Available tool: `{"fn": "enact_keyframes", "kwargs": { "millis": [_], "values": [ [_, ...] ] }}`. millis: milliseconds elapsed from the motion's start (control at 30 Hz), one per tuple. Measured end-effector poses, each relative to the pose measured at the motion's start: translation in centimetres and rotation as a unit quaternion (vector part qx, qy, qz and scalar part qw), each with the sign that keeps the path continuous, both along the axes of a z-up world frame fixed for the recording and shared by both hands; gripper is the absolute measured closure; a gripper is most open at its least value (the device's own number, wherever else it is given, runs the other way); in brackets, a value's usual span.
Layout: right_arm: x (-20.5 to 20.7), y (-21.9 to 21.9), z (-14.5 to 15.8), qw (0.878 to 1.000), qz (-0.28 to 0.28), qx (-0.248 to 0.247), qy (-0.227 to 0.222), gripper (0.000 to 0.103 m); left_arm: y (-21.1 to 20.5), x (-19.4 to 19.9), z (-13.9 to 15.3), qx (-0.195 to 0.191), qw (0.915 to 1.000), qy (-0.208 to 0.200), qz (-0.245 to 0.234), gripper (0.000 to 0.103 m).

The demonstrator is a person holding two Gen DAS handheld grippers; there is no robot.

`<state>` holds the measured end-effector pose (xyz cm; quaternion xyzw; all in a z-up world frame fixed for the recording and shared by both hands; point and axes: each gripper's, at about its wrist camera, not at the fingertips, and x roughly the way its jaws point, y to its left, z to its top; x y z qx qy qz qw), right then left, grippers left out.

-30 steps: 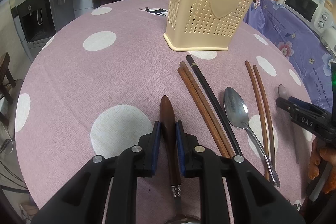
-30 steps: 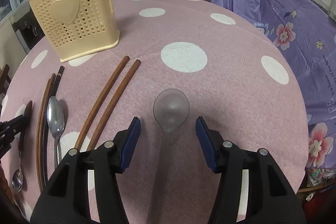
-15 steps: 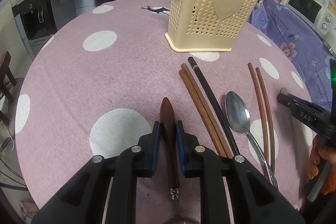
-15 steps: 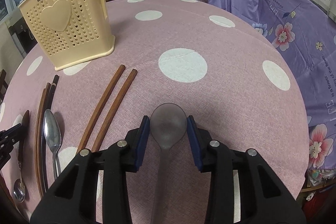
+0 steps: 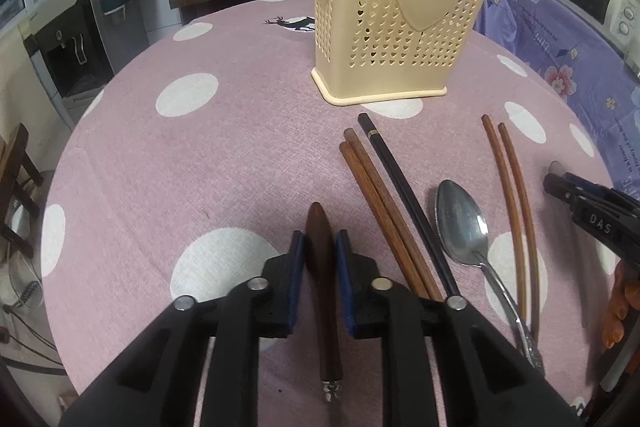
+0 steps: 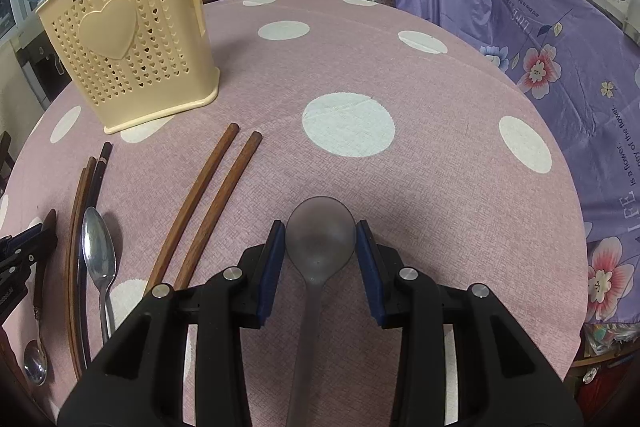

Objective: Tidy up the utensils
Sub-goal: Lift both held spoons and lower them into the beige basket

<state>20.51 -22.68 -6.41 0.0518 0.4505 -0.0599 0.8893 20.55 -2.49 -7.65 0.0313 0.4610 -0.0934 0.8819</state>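
Left claw (image 5: pixel 320 247) was clamped on the wooden-handled spoon (image 5: pixel 322 267), which lay on the bench (image 5: pixel 200 155) with the basket (image 5: pixel 396 27) up at 1 o'clock. Right claw (image 6: pixel 320 247) had the grey spoon (image 6: pixel 320 239) pinched by its bowl; brown chopsticks (image 6: pixel 208 199) sat at 10 o'clock.

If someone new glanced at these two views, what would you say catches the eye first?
Probably the two grips: the left gripper is shut on a wooden-handled spoon, and the right gripper clasps the bowl of a grey translucent spoon. Next, the cream heart-pattern utensil basket standing at the back of the pink polka-dot tablecloth, with chopsticks and a metal spoon lying in front of it.
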Motion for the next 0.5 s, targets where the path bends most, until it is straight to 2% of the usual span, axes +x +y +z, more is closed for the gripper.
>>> {"fn": "enact_keyframes", "kwargs": {
  "millis": [233,333,500],
  "values": [
    [-0.3,-0.3,0.2,1.0,-0.001,0.024,-0.009,0.066,0.3,0.4,0.8,-0.013,0.9999,-0.005,0.004,0.087],
    [-1.2,-0.6,1.5,0.998,0.006,0.043,-0.035,0.066,1.1,-0.3,2.7,-0.036,0.9989,-0.029,0.005,0.087],
    [-3.1,-0.8,5.2,0.993,0.027,0.071,-0.086,0.066,2.5,-2.3,7.1,-0.068,0.9944,-0.081,0.001,0.087]
  ]
}}
